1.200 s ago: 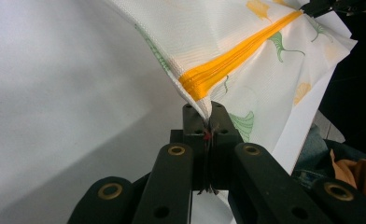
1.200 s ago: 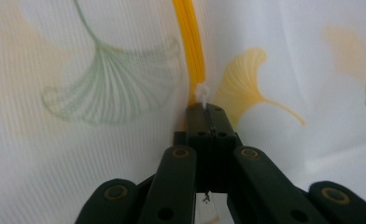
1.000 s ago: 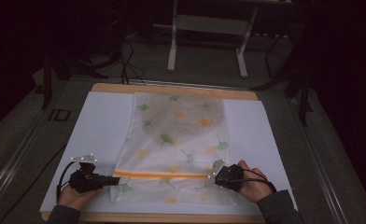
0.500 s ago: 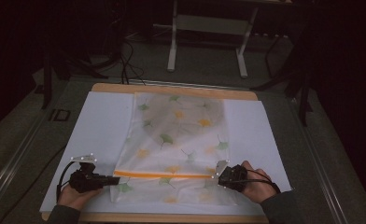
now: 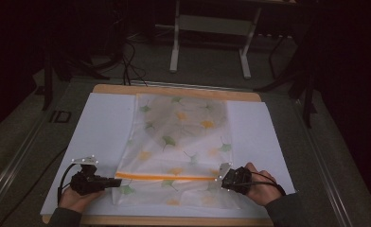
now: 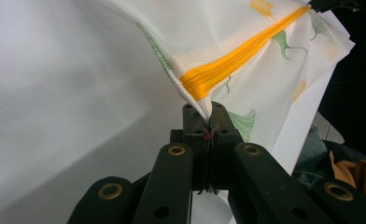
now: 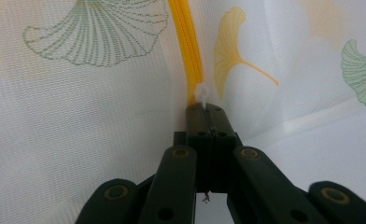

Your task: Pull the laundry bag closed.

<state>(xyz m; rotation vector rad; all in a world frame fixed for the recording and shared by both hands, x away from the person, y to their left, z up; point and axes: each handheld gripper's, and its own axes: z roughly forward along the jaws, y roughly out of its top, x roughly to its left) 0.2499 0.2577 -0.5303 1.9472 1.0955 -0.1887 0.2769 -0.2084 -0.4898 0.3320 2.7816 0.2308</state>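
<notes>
Low in the high view, the mesh bag [image 5: 179,151] lies on the table [image 5: 103,123], its orange zipper [image 5: 167,177] stretched between the left claw [image 5: 113,181], clamped on one end, and the right claw [image 5: 224,177], pinching the pull, likely to keep it taut for sliding.

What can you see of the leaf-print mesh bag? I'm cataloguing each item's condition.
The mesh bag is a flat rectangle of thin white netting printed with green and yellow ginkgo leaves. An orange zipper crosses its near end. It lies on the white sheet. The left gripper pinches the zipper's left end, lifting that corner; the right gripper is shut on the zipper's white pull.
</notes>
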